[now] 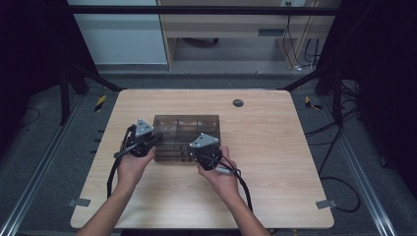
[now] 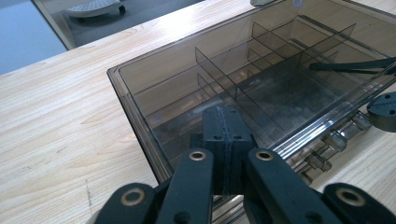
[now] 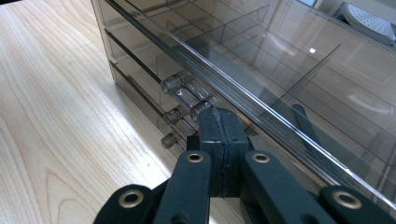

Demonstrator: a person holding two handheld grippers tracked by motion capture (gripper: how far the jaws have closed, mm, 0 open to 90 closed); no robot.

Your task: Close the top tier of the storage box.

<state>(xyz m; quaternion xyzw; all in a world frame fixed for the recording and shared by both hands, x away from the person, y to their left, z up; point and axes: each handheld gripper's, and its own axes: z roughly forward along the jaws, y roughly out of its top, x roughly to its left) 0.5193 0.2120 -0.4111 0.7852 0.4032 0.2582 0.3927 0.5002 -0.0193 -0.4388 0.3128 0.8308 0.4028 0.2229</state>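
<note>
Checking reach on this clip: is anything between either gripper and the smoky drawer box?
Nothing visible. The left gripper, shut, sits at the box near its left front corner. The right gripper, also shut, is right at the drawer knobs on its front. Only bare table surrounds the box.

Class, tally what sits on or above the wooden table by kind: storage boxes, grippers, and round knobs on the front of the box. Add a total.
Smoky clear drawer box: 1
Black grippers, both shut: 2 (left gripper, right gripper)
Clear round drawer knobs on the box front, seen in the right gripper view: 3
Total: 6
</note>
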